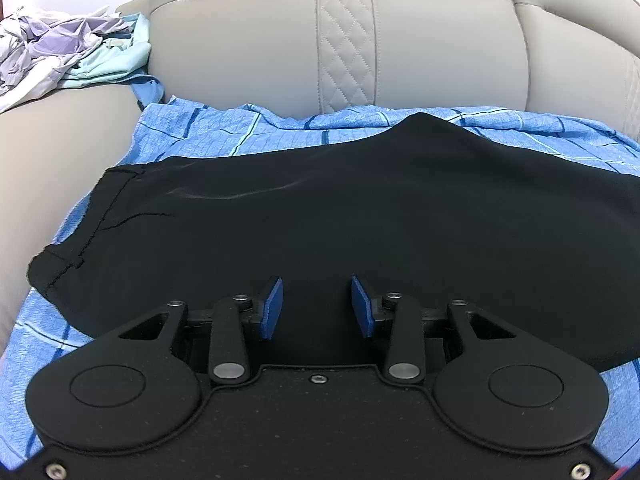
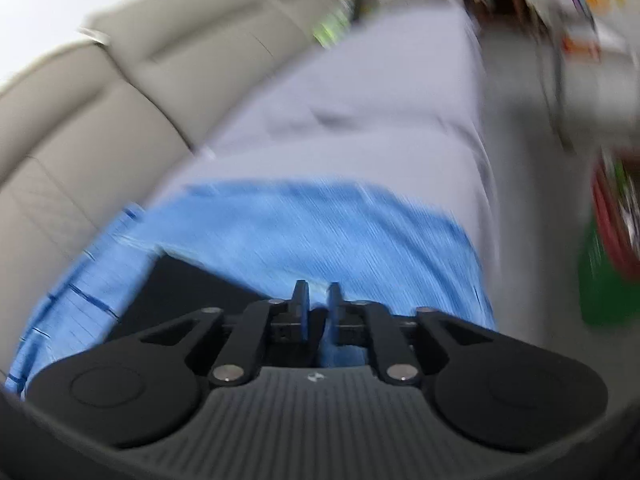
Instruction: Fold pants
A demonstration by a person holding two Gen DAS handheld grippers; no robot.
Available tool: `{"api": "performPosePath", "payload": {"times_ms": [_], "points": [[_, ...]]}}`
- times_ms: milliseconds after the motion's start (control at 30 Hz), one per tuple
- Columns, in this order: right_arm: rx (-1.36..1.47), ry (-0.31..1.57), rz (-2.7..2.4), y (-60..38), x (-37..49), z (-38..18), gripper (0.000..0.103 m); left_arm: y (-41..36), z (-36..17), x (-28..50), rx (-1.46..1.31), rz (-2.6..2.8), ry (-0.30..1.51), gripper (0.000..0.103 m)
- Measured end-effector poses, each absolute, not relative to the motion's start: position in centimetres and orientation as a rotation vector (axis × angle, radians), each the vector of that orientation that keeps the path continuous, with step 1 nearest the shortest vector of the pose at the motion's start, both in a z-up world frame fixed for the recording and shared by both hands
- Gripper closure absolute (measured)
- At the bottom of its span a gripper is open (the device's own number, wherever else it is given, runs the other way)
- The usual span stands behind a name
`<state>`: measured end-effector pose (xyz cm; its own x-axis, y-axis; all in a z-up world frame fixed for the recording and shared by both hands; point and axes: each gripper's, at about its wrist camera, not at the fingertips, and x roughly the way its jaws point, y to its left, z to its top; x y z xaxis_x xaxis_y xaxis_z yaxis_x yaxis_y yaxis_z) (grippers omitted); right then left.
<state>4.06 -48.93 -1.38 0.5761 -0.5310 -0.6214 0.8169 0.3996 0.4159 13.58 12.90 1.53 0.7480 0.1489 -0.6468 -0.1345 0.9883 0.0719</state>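
While one black pants (image 1: 340, 216) lies flat, one blue sheet (image 1: 192, 132) beneath

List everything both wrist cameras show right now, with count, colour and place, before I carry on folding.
pants: one, black, spread flat on the blue cloth on the sofa seat
cloth: one, blue with dark stripes, under the pants, covering the seat
sofa: one, beige, quilted panel in the backrest
clothes pile: one heap, white, lilac and mint, on the sofa far left
clutter: green and red shapes at the right edge, too blurred to identify
left hand-held gripper: one, black with blue pads, open, over the near edge of the pants
right hand-held gripper: one, black with blue pads, narrow gap, at the pants corner; grip unclear
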Motion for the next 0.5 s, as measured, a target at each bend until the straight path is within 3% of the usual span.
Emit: {"api": "performPosePath", "payload": {"times_ms": [33, 67, 100, 267, 367, 500], "points": [[0.798, 0.435, -0.883, -48.7, 3.6, -1.9, 0.054, 12.2, 2.1, 13.5, 0.053, 0.146, 0.711, 0.070], [0.825, 0.425, -0.868, -48.2, 2.9, -2.3, 0.037, 11.4, 2.8, 13.1, 0.083, 0.125, 0.682, 0.070], [0.835, 0.406, -0.842, -47.4, 2.2, -2.6, 0.032, 10.5, 3.6, 12.6, 0.106, 0.097, 0.648, 0.069], [0.870, 0.343, -0.743, -44.9, 1.2, -3.5, 0.030, 3.6, 6.5, 11.2, 0.112, -0.185, 0.569, 0.063], [0.785, 0.362, -0.732, -44.7, 3.0, -3.5, 0.030, -1.1, 5.3, 11.2, 0.086, -0.329, 0.588, 0.063], [0.828, 0.366, -0.585, -45.3, 4.0, -2.9, 0.037, -6.0, 2.3, 11.4, 0.087, -0.402, 0.645, 0.063]]}}
